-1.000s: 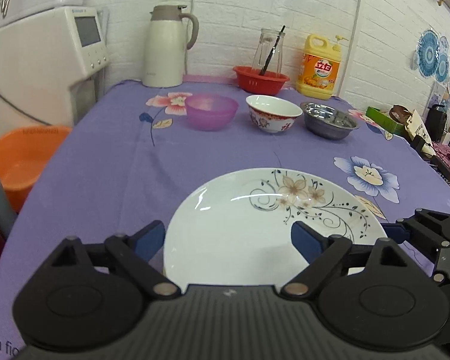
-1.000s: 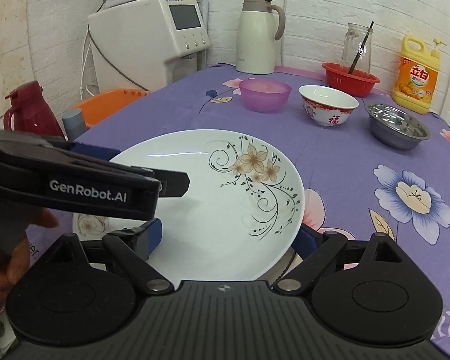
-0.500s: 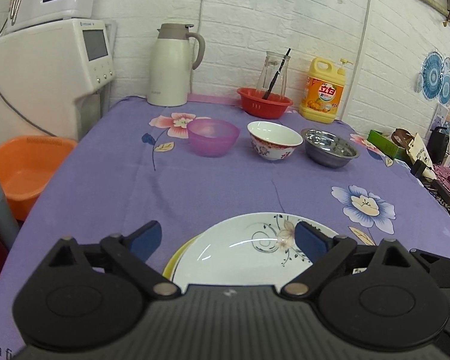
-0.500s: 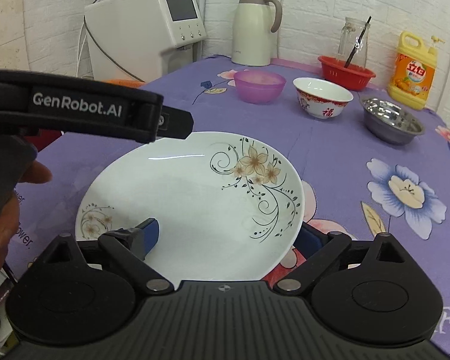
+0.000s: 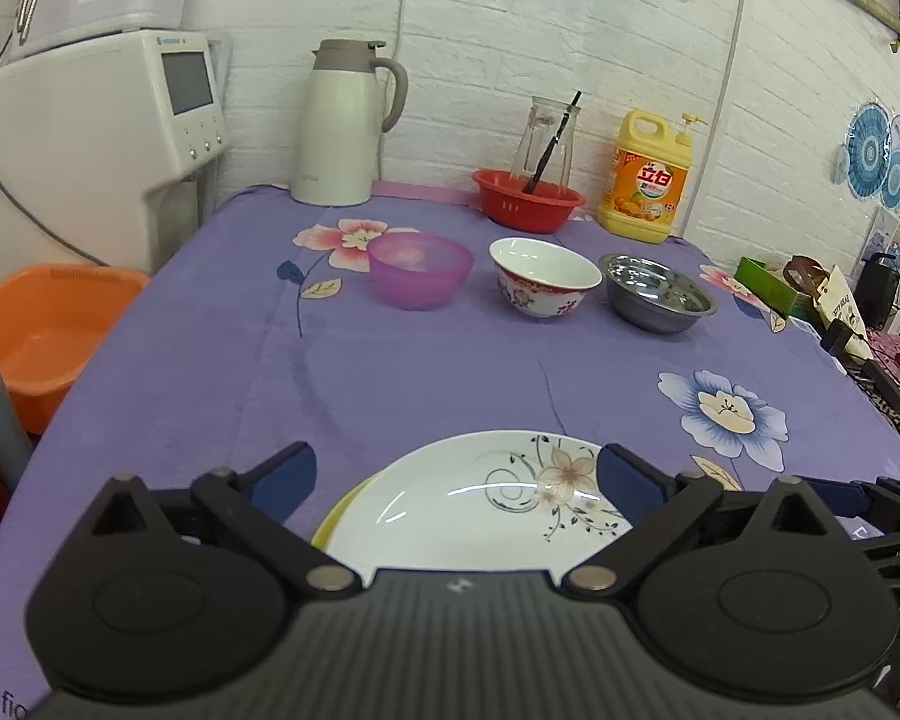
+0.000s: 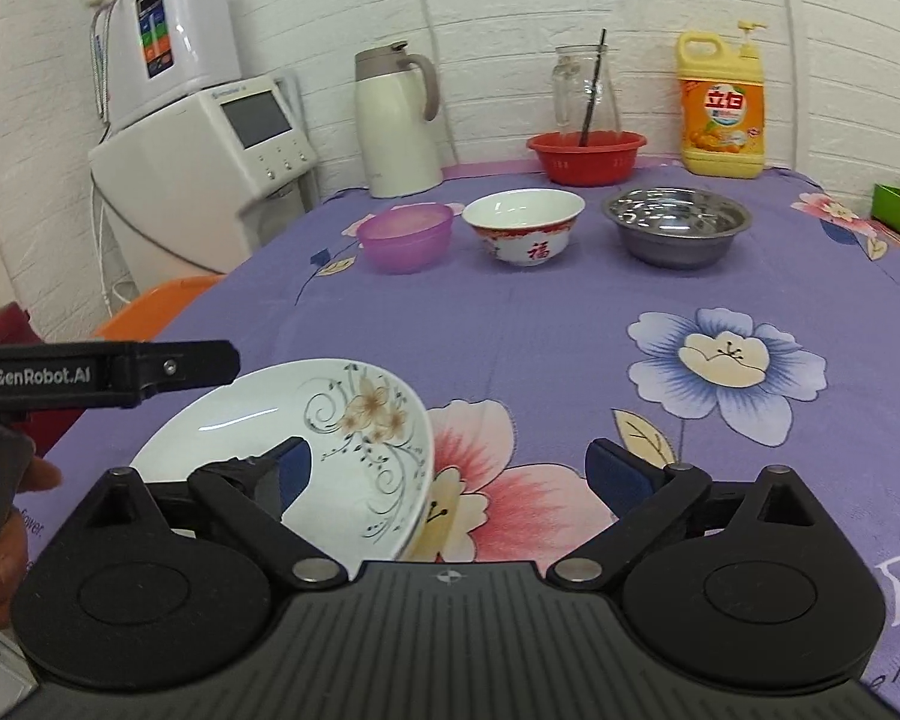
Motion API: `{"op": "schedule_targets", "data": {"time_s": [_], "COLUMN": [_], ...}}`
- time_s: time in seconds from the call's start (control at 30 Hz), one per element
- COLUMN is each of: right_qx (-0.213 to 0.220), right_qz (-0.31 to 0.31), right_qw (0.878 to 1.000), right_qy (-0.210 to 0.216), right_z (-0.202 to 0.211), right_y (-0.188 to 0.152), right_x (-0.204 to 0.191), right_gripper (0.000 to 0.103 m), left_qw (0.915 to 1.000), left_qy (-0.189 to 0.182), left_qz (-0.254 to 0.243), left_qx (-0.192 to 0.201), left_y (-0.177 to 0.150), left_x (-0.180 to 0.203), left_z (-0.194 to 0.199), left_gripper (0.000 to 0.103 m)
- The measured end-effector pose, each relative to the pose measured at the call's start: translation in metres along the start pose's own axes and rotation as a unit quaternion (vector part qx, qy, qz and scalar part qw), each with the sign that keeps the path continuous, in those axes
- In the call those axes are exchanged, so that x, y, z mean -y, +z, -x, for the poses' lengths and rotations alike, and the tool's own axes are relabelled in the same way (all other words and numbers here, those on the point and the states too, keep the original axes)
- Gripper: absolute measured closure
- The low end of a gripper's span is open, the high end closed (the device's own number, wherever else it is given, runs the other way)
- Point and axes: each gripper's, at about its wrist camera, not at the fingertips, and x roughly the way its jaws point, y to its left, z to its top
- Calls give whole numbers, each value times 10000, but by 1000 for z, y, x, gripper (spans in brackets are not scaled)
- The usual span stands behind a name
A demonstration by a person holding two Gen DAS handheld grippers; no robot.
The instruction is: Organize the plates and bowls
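A white plate with a flower pattern lies on a yellow-rimmed plate near the table's front edge; it also shows in the right wrist view. My left gripper is open and empty above the plate. My right gripper is open and empty, to the right of the plate. A purple bowl, a white patterned bowl and a steel bowl stand in a row further back.
A white thermos, a red basin with a glass jar and a yellow detergent bottle stand by the wall. An orange tub and a white appliance are left of the purple tablecloth.
Both grippers have drawn back and up from the flower plate. The plate now lies lower in the left view, and left of the right gripper.
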Motion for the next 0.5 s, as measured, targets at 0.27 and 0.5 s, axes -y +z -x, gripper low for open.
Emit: {"op": "schedule_targets", "data": {"time_s": [0.27, 0.5], "right_qx": [79, 84], "right_qz": [-459, -648], "right_qw": [9987, 9973], "right_qy": [-184, -327], "right_z": [4, 3], "right_y": [-1, 6], "right_x": [34, 67], "right_gripper": [0, 0], "left_qw": [9998, 9990], "left_qy": [-111, -286], "left_qz": [3, -121], "left_qx": [-189, -322], "left_y": [5, 9], "left_x": [17, 38], "left_z": [-17, -35], "left_gripper": [3, 3]}}
